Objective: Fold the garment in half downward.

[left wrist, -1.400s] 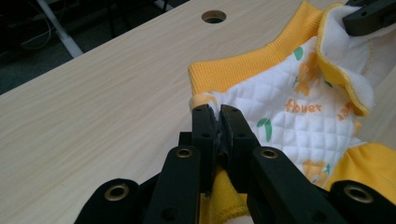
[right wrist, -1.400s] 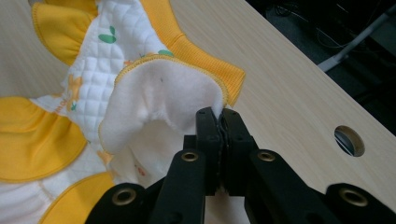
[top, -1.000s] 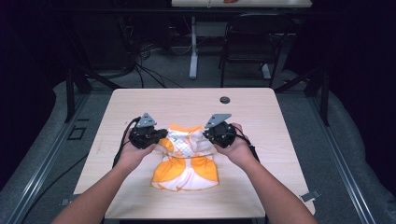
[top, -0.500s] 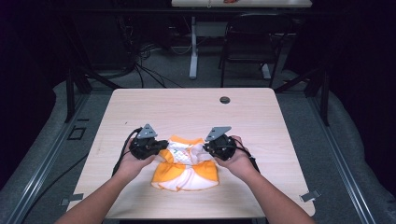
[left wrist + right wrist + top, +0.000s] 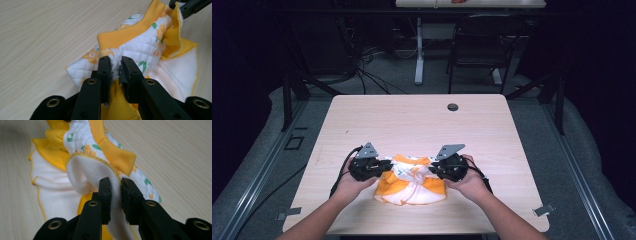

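We have the small orange-and-white quilted garment (image 5: 411,180) lying folded near the front edge of the bench (image 5: 412,120), between our two hands. Our left hand-held gripper (image 5: 115,65) has just been easing its jaws apart; a fold of quilted cloth still sits between the pads, and the narrow gap suggests it is no longer clamped. Our right hand-held gripper (image 5: 115,185) has likewise just been opening, with the white fleece edge still between its jaws.

The risk we see: cloth could snag on a pad as we draw back, dragging the top layer and undoing the fold. Pulling one side away sooner than the other could skew the bundle. The raised collar end might also spring open by itself.

The bench is pale wood grain with a round cable hole (image 5: 452,107) toward the far edge. Beyond it, the room is dim, with cables on grey floor (image 5: 377,80) and a chair (image 5: 477,45).
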Motion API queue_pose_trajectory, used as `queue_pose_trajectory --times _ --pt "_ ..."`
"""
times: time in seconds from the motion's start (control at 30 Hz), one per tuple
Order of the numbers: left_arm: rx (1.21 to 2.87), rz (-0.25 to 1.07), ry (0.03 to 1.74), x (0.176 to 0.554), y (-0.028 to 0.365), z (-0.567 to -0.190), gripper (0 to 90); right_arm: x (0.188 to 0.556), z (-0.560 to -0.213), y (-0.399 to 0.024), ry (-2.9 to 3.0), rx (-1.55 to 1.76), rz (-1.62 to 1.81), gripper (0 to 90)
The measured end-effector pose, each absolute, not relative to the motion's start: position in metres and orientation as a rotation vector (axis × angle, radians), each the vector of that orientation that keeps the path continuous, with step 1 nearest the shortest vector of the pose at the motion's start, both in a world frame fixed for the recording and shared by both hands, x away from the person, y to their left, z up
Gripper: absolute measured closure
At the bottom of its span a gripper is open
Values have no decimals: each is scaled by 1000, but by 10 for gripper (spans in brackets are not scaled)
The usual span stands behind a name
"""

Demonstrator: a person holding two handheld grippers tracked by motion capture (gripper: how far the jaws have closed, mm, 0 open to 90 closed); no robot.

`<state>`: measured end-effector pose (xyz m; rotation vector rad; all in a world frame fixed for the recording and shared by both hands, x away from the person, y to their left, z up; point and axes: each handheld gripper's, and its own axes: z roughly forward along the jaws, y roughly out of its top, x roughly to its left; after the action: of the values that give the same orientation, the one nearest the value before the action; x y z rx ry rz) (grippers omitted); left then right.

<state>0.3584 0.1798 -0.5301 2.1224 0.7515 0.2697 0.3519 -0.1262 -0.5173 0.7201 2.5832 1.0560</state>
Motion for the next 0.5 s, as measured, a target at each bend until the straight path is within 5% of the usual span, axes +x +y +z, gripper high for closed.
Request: queue_pose_trajectory --times 0.17,0.5 --pt "2102 244 766 350 184 -529 722 341 -517 -131 2589 741 1099 702" --pt "2077 273 813 355 190 -513 742 340 -504 -140 2547 829 1220 751"
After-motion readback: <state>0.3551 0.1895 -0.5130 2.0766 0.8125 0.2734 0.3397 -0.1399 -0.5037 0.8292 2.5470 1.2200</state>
